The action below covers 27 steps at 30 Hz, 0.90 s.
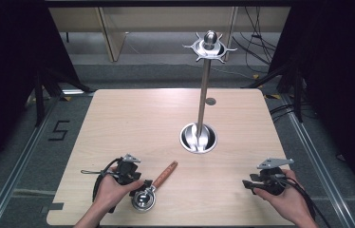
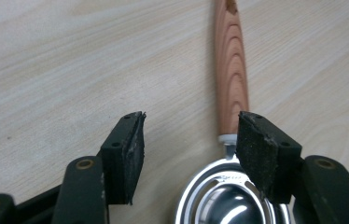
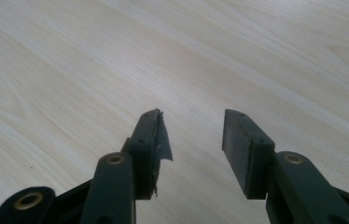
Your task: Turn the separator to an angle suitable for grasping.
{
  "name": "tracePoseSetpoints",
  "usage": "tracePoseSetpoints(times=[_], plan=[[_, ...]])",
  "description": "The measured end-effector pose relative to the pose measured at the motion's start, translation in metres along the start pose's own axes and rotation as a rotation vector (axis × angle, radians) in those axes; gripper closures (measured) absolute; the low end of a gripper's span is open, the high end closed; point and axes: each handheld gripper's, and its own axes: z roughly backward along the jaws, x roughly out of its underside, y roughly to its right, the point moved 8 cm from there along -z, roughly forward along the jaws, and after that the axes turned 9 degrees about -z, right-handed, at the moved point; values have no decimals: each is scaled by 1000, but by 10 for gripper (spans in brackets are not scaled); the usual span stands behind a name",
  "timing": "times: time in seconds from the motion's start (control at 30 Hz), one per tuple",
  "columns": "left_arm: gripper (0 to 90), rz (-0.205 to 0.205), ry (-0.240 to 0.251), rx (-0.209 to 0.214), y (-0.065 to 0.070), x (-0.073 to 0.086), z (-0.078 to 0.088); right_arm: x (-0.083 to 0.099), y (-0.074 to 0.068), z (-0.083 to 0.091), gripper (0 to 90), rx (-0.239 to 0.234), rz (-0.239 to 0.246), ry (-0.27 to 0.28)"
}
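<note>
1. Your left gripper point(image 2: 189, 140) sits low at the table's point(image 1: 118, 123) near left, jaws spread and gripping nothing; one jaw stands in front of the neck where the spoon's point(image 2: 231, 74) wooden handle meets its steel bowl.
2. The spoon lies flat on the table, bowl toward you, handle angling away to the right in the high view.
3. Your right gripper point(image 3: 191, 135) hovers over bare wood at the near right, jaws parted and empty.
4. A steel rack point(image 1: 203, 95) stands upright in a round base at mid-table, well apart from both grippers.
</note>
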Motion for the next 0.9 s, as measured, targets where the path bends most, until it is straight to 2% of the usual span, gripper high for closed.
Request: tracePoseSetpoints(times=[0.03,0.07,0.1,0.17,0.23,0.27,0.3,0.33,0.37,0.4,0.43,0.5,0.53,0.57,0.6,0.63,0.67,0.7,0.77,0.8,0.83,0.9], plan=[[412,-13,-9,-7,1,-2,1,0,-2,0,579,-6,-22,-6],[413,-32,-20,-25,2,-4,2,0,-1,-1,579,-2,10,0],[409,-55,-46,-28,2,-5,5,1,-4,-1,579,-6,-14,-10],[403,-77,-57,-48,3,-11,6,1,-3,-2,579,-3,5,-11],[403,-85,-71,-62,4,-17,7,1,-5,-1,579,-8,-12,-9],[403,-94,-90,-51,5,-19,8,-1,-1,-2,579,-1,33,8],[404,-97,-107,-44,7,-21,8,0,-3,-2,579,-4,-14,-1],[404,-97,-107,-44,7,-21,8,-1,-3,-2,579,-4,-17,10],[405,-106,-157,-28,10,-23,5,0,-1,-1,579,4,7,-16],[406,-120,-189,-6,12,-24,3,0,-2,0,579,1,-13,-17],[406,-125,-218,0,14,-25,1,-1,0,-1,579,4,7,-8],[417,-143,-264,15,17,-28,-3,-3,0,-3,578,5,9,15],[425,-143,-264,15,17,-28,-3,-3,0,-3,578,5,9,15],[433,-140,-310,16,19,-30,-9,-4,0,-3,573,-2,3,23],[441,-152,-339,14,19,-31,-12,-2,0,-1,571,-7,4,-7],[449,-161,-350,12,19,-33,-16,-5,-1,-5,571,-9,3,41],[453,-180,-368,-1,18,-35,-18,-4,-1,-4,571,-4,4,28],[456,-179,-377,-28,16,-37,-20,-2,-2,-1,571,-8,-13,-7],[463,-193,-393,-38,16,-41,-23,-4,1,-2,571,-5,38,17],[465,-193,-393,-38,16,-41,-23,-4,0,-2,571,-6,36,19],[464,-188,-400,-25,17,-44,-28,-2,-4,-1,571,-11,-17,-7],[464,-186,-411,-26,17,-48,-32,-2,-3,-1,571,-12,-12,-11]])
